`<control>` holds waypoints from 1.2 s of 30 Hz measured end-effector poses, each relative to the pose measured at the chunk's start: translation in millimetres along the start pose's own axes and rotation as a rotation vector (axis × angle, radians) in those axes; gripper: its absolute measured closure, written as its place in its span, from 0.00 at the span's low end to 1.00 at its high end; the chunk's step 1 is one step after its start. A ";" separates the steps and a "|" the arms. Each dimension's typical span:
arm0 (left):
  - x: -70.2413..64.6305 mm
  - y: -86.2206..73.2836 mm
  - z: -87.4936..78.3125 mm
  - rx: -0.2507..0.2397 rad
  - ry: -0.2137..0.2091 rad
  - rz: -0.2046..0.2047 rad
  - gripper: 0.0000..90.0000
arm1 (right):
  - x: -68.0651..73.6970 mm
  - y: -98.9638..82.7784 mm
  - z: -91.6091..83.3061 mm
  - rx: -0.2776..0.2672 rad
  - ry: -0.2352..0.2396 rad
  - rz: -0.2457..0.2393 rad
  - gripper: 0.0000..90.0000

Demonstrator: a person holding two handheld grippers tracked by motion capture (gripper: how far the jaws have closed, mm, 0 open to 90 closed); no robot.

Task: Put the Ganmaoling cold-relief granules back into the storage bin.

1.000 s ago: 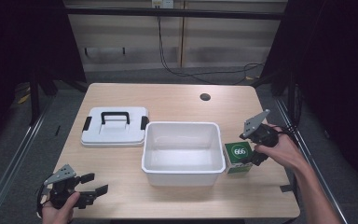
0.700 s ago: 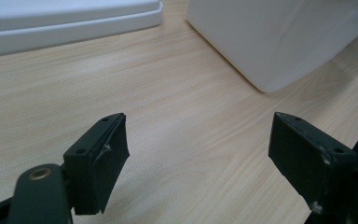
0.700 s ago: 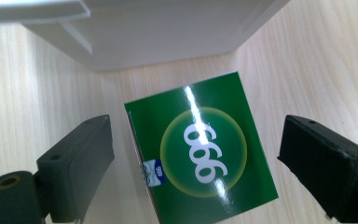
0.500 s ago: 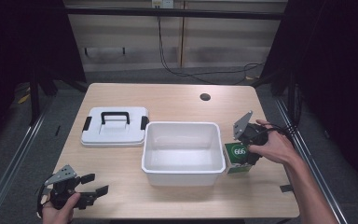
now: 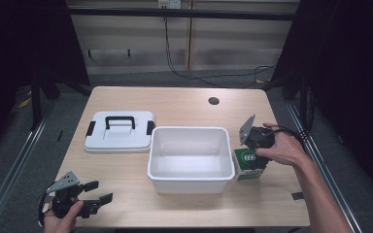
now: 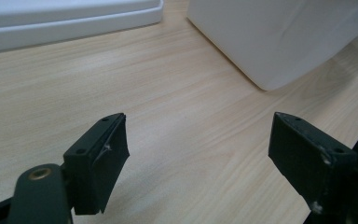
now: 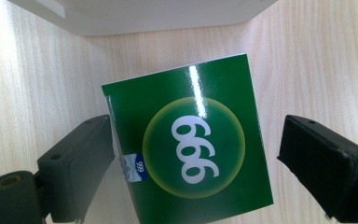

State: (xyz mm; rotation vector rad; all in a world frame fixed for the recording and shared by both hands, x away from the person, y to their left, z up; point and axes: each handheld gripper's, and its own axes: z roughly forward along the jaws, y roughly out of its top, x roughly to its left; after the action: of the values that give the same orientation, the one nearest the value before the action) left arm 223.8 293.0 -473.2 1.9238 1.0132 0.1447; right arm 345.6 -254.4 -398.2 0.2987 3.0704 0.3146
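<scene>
A green box (image 5: 247, 164) marked 666 lies flat on the table just right of the white tub (image 5: 190, 178). My right gripper (image 5: 254, 160) hangs over it from above, open, one jaw on each side of the green box (image 7: 191, 144) without touching its right edge. The left jaw is close to the box's left side. At the table's front left corner my left gripper (image 5: 97, 192) rests low and open, with bare wood between its jaws (image 6: 198, 158). The tub's corner (image 6: 279, 42) lies ahead of it.
A white lid with a black handle (image 5: 120, 130) lies flat at the left of the tub. A round hole (image 5: 213, 101) is in the tabletop at the back right. A dark mark (image 5: 297, 196) sits near the front right edge.
My right gripper has come down and leftward from beside the box to straddle it from above. The left gripper has stayed in place.
</scene>
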 end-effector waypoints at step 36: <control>-6.0 0.4 7.4 0.065 -0.055 0.056 0.24 | -2.0 -0.4 21.7 0.141 0.056 -0.027 0.16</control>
State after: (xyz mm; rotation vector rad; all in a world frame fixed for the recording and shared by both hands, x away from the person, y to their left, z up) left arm 223.6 283.7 -475.3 2.0054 0.9380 0.0912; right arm 348.8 -250.9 -419.5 0.2572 3.1548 0.1064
